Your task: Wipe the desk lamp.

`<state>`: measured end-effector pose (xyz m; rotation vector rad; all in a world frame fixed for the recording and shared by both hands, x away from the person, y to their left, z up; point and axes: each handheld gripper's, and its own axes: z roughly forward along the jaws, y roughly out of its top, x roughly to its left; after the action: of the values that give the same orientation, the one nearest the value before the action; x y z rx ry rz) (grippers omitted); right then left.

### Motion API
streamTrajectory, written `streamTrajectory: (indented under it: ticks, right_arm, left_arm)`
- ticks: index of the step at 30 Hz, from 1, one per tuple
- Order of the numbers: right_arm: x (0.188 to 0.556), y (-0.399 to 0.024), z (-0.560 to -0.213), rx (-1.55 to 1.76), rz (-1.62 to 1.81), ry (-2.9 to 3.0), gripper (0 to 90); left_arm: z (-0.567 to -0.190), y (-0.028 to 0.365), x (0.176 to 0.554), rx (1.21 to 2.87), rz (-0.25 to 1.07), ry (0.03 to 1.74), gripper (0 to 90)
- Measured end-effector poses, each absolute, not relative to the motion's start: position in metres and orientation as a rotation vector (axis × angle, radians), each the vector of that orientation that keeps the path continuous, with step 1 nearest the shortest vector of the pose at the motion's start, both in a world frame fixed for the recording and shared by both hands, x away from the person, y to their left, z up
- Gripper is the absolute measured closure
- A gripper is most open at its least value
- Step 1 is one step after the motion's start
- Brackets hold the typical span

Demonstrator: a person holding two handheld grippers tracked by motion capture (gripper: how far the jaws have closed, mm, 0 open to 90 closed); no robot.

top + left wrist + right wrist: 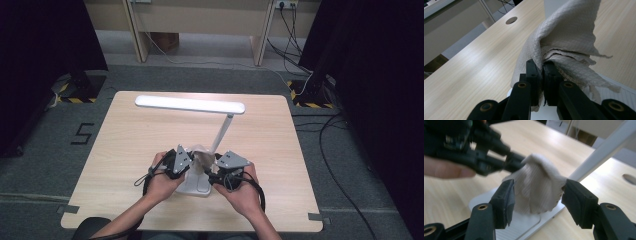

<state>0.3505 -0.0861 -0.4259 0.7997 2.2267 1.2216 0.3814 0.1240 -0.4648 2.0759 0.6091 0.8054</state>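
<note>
High view: a white lamp [200,150] stands on the table [125,145], its base at the near middle, its stem rising to the right and far, and its long head lying level across the far half. The left gripper [186,161] and right gripper [216,167] meet over the base from either side, each carried in a hand entering from the near edge. A pale cloth [201,152] sits between them, over the base beside the foot of the stem. Left gripper view: the left gripper [542,68] has its fingers [532,75] clamped together on a bunched fold of the cloth [566,35], which rises above them and hangs free to the right; the lamp base [621,96] shows pale beneath. Right gripper view: the right gripper [537,197] has its fingers [504,197] set wide apart on either side of the cloth [536,187], with no pad pressing on it; the left gripper [499,157] pinches the cloth top from the far left, and the lamp stem [604,147] slants up to the right. Judged step: wiping the lamp, with the cloth now carried by the left gripper alone. The next move calls for drawing the cloth across the base or stem with steady contact while the right gripper steadies the lamp or stands clear.
</note>
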Motion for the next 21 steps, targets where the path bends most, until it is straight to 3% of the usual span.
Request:
streamTrajectory:
  ticks: [7, 21]
  right_arm:
    - [0.351, -0.088, -0.417, 0.768, 1.241, 2.19, 41.9]
    - [0.361, -0.058, -0.461, 0.717, 1.143, 2.285, 30.6]
  left_arm:
    - [-0.461, 0.121, 0.379, 2.075, 0.801, 0.602, 83.8]
    - [-0.453, 0.118, 0.376, 2.054, 0.785, 0.596, 83.7]
